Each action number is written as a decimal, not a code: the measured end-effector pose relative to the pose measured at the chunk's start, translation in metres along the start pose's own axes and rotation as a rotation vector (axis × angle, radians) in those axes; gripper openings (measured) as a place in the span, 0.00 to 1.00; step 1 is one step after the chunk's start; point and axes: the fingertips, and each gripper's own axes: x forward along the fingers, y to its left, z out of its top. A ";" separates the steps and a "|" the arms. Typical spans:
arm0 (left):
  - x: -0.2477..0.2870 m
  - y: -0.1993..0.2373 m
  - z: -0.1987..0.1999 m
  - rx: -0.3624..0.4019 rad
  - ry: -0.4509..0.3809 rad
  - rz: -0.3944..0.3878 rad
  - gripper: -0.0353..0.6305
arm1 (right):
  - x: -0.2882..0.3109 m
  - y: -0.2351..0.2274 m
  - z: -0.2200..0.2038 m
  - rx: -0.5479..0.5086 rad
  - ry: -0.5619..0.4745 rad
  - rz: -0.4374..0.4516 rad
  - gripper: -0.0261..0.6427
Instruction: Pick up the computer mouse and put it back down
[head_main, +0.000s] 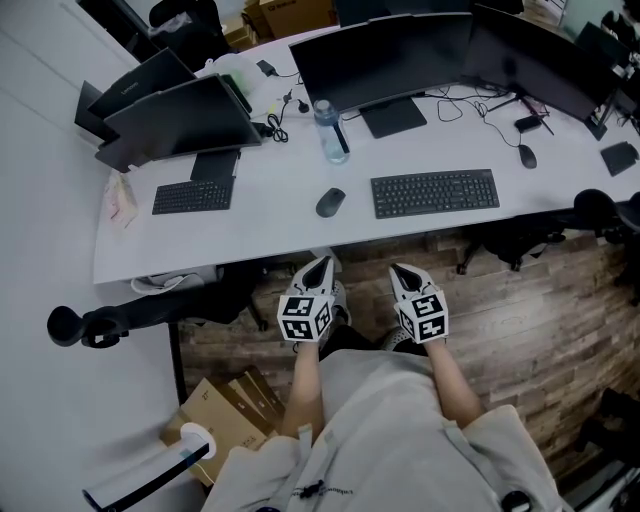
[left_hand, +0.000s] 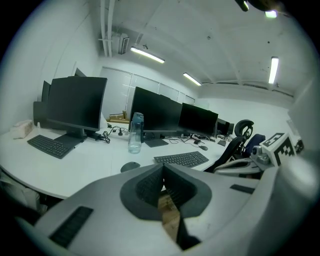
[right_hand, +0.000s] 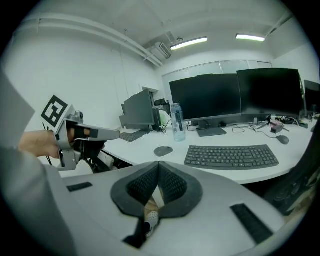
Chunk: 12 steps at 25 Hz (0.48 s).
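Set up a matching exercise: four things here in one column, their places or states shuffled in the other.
1. mouse
2. bottle
3. small keyboard
4. left gripper

A. shut and empty, short of the desk
B. just left of the large keyboard
C. upright, left of the middle monitor's stand
D. in front of the left monitor

Pairs: 1-B, 2-C, 3-D, 4-A

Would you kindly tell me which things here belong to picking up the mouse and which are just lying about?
For the job: computer mouse on the desk; left hand-held gripper and right hand-held gripper, both shut, empty.

Lying about: water bottle; large keyboard; small keyboard; centre monitor; second mouse farther right.
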 end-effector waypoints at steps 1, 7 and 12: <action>0.000 -0.002 -0.001 0.013 0.006 0.002 0.09 | -0.001 -0.002 0.002 -0.005 -0.007 -0.007 0.04; 0.003 -0.009 0.002 0.049 0.013 0.001 0.09 | -0.004 -0.006 0.006 -0.003 -0.021 -0.006 0.04; 0.003 -0.003 0.005 0.098 0.023 0.057 0.09 | -0.007 -0.008 0.009 -0.016 -0.029 -0.012 0.04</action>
